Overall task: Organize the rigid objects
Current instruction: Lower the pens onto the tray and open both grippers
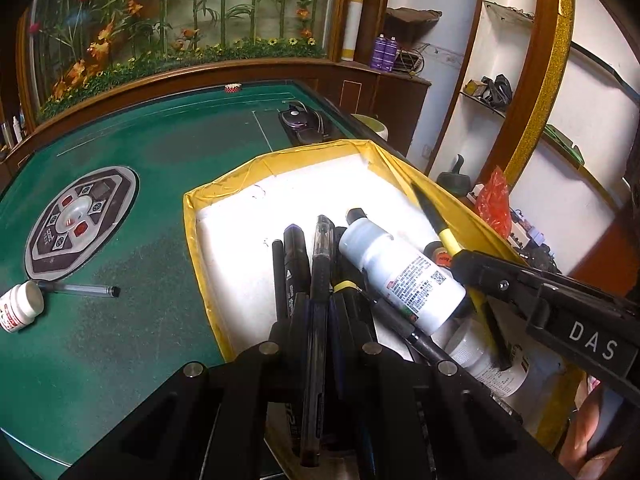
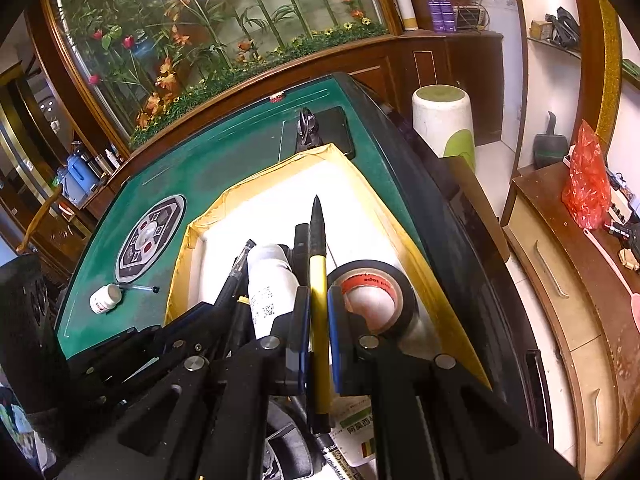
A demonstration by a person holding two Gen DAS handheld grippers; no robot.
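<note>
A yellow-edged white tray [image 1: 224,196] [image 2: 200,236] on the green table holds several pens, a white bottle [image 1: 404,276] [image 2: 268,280] and a roll of black tape [image 2: 374,292]. My left gripper [image 1: 320,304] is shut on a dark gel pen [image 1: 318,280] over the tray's near end. My right gripper [image 2: 319,312] is shut on a yellow-and-black pen [image 2: 318,280] [image 1: 436,220] and holds it above the tray, next to the tape. A small white jar [image 1: 20,306] [image 2: 105,298] and a clear pen [image 1: 80,290] [image 2: 138,288] lie on the table left of the tray.
A round control panel [image 1: 80,224] [image 2: 150,236] is set in the green table [image 1: 140,340]. A black case [image 1: 304,120] [image 2: 324,128] lies beyond the tray. A white stool [image 2: 444,120] and a wooden cabinet [image 2: 560,280] stand to the right.
</note>
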